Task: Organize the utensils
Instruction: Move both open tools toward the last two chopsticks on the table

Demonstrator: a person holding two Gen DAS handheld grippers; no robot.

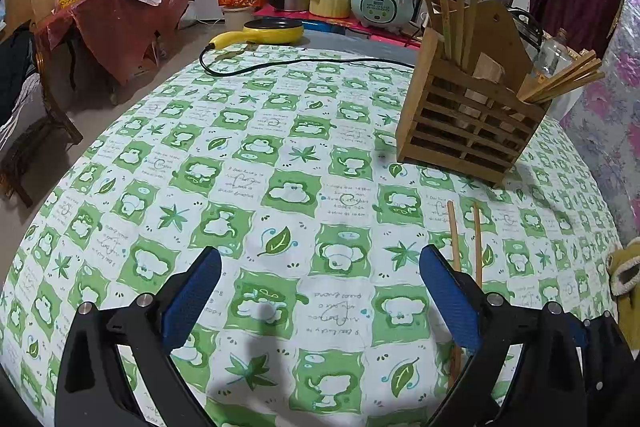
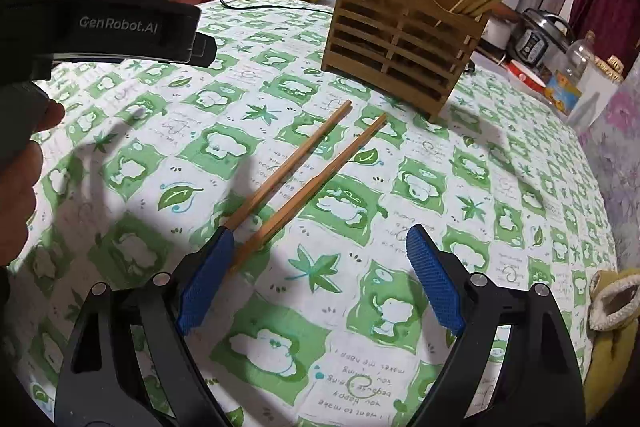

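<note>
Two bamboo chopsticks (image 2: 304,183) lie side by side on the green-and-white tablecloth (image 2: 320,339), pointing toward a slatted wooden utensil holder (image 2: 404,39) that has several chopsticks standing in it. My right gripper (image 2: 316,279) hovers open over the cloth; its left blue pad sits at the near ends of the chopsticks, with nothing between the pads. In the left wrist view the same chopsticks (image 1: 466,243) lie beside the right finger of my left gripper (image 1: 320,291), which is open and holds nothing. The holder (image 1: 468,107) stands far right.
A black cable (image 1: 280,65) runs across the far side of the table to a yellow electric pan (image 1: 272,31). A hand and the other gripper's body (image 2: 100,27) fill the left edge of the right wrist view. A yellow fleece slipper (image 2: 612,307) lies past the table's right edge.
</note>
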